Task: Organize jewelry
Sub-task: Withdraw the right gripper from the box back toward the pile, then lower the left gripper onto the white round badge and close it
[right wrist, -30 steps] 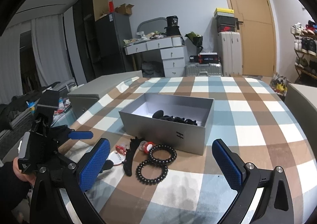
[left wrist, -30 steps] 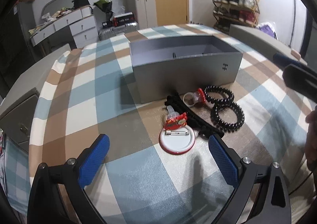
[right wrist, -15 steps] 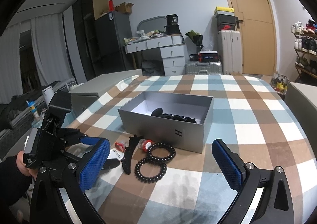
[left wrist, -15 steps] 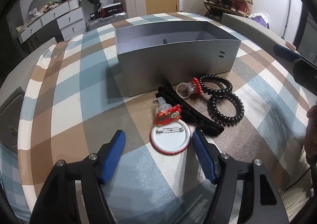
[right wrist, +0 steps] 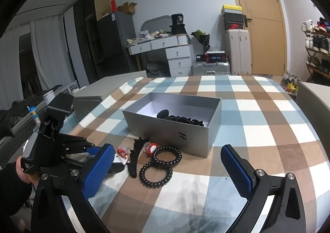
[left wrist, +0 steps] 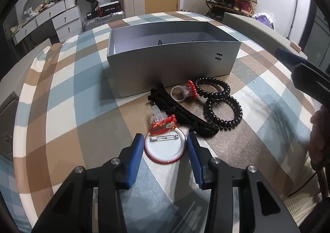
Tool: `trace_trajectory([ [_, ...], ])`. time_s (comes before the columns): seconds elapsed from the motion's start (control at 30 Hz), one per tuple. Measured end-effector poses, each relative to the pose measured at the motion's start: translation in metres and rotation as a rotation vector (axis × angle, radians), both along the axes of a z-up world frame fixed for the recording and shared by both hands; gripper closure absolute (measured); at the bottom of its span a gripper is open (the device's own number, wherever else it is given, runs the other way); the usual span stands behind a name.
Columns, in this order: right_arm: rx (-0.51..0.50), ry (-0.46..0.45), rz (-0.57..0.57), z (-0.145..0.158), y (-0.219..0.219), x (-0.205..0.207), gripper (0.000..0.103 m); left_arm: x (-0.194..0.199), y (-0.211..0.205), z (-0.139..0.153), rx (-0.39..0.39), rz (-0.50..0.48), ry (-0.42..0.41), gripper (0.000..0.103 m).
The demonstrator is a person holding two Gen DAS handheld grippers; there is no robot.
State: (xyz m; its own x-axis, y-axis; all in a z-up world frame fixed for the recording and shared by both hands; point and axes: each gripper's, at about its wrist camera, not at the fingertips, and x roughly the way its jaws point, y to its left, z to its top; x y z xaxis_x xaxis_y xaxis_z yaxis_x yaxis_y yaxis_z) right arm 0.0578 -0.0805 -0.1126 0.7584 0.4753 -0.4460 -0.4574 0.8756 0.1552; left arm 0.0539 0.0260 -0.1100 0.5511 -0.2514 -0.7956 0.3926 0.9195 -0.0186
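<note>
Jewelry is seen laid out on the checked tablecloth [left wrist: 68,92], just in front of one open grey box [left wrist: 171,68]. One round white badge [left wrist: 165,148] with a red rim lies pin side up, nearest the left gripper [left wrist: 164,150]. Two black spiral hair ties [left wrist: 223,112] are counted, touching each other. One long black hair clip [left wrist: 185,116] lies between the badge and the ties. Two clear plastic toy rings with red tops are seen: one [left wrist: 183,92] by the box wall, the other [left wrist: 163,124] overlapping the far edge of the badge. More black pieces [right wrist: 181,119] are seen inside the box; how many cannot be told.

A black mark shaped like the letter H is printed on the box's front wall. No other writing on the table can be read.

The left gripper's jaws are closing around the badge, a blue pad on each side; whether the pads touch its rim cannot be told. The right gripper [right wrist: 167,175] is held spread wide above the cloth, with nothing between its pads.
</note>
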Motion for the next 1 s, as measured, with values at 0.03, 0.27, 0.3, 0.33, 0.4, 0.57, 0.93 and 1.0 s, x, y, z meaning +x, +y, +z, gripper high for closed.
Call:
trace_trajectory([
  [0.03, 0.002, 0.004, -0.002, 0.0, -0.001, 0.001, 0.0, -0.002, 0.0, 0.0, -0.002, -0.002, 0.0, 0.066],
  [0.27, 0.029, 0.061, -0.002, -0.003, -0.003, 0.006, 0.0, -0.015, 0.002, 0.004, -0.044, -0.029, 0.014, 0.066],
  [0.3, 0.031, 0.064, 0.001, -0.003, -0.002, 0.006, 0.0, -0.017, 0.003, 0.006, -0.061, -0.032, 0.016, 0.066],
  [0.33, 0.031, 0.065, 0.003, -0.003, -0.002, 0.006, 0.0, -0.017, 0.004, 0.008, -0.074, -0.034, 0.018, 0.066],
  [0.4, 0.025, 0.066, 0.007, -0.003, 0.001, 0.005, 0.0, -0.019, 0.007, 0.012, -0.106, -0.038, 0.028, 0.066],
  [0.57, 0.037, 0.089, 0.03, -0.003, 0.007, 0.004, 0.0, -0.025, 0.012, 0.018, -0.127, -0.035, 0.018, 0.066],
  [0.93, 0.054, 0.238, 0.128, -0.016, 0.033, 0.011, 0.0, -0.037, 0.028, 0.017, -0.132, -0.009, 0.017, 0.066],
  [1.0, 0.037, 0.25, 0.14, -0.02, 0.04, 0.01, 0.0, -0.039, 0.034, 0.019, -0.142, 0.015, 0.002, 0.066],
])
